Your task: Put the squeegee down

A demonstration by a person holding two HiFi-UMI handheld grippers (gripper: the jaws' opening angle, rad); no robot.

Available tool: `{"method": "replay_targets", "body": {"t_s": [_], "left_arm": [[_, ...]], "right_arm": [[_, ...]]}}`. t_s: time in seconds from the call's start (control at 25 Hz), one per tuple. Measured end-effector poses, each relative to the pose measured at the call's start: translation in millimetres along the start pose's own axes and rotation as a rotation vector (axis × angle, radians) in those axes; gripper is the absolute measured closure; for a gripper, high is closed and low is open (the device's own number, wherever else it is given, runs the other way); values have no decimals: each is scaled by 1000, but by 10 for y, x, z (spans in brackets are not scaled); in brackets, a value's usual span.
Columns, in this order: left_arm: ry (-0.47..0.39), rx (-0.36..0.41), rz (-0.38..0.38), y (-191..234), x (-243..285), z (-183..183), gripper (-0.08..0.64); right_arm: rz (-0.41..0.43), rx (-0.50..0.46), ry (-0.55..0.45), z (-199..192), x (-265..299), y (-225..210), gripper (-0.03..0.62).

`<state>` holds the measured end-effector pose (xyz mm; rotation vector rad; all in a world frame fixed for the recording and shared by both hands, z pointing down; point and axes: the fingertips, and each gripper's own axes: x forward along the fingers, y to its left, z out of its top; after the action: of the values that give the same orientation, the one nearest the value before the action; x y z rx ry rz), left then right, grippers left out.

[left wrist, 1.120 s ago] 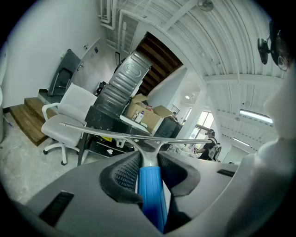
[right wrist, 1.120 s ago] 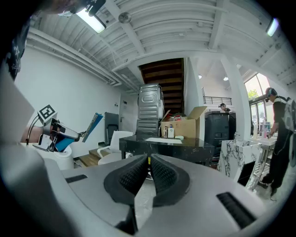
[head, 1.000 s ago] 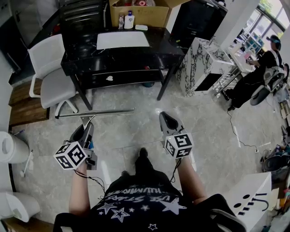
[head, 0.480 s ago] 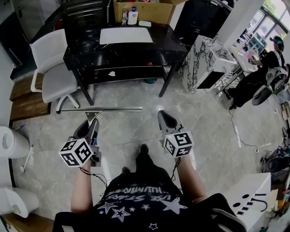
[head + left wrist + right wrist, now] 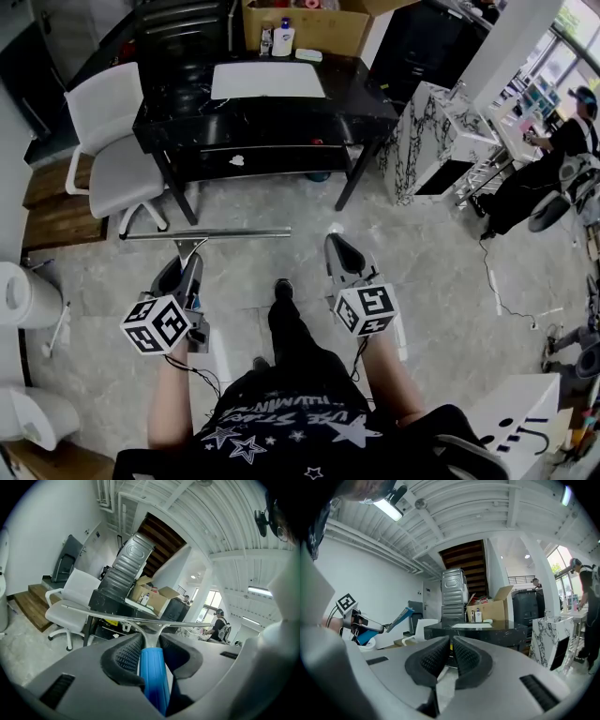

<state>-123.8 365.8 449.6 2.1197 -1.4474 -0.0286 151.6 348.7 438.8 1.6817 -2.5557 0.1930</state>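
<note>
Pinching squeegee [image 5: 206,234] handle with left gripper [image 5: 185,267], aimed forward, slightly down; right gripper [image 5: 339,248] alongside, pressed together, empty; "STARS" printed on shirt [image 5: 281,417].

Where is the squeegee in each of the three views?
Head view: squeegee left of centre, in the left hand-held gripper.
Left gripper view: squeegee bottom centre, blue handle between the jaws.
Right gripper view: squeegee far left, mid-height.
Shared landmark: cardboard box at the black table's far edge.

Blue-handled silver squeegee [image 5: 151,667], black table [image 5: 178,94], white chair [image 5: 105,105], grey marbled floor [image 5: 441,272]
</note>
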Motion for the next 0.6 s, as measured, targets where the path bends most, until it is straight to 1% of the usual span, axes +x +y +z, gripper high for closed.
{"method": "replay_targets", "body": {"t_s": [0.24, 0.4, 0.6], "left_arm": [[10, -7, 34, 213, 701, 294, 422], [10, -7, 64, 390, 1336, 615, 422], [16, -10, 83, 486, 2215, 976, 422]], "right_arm": [[38, 31, 34, -61, 910, -369, 537], [66, 31, 41, 31, 1651, -679, 537], [101, 21, 51, 217, 2514, -1144, 537]]}}
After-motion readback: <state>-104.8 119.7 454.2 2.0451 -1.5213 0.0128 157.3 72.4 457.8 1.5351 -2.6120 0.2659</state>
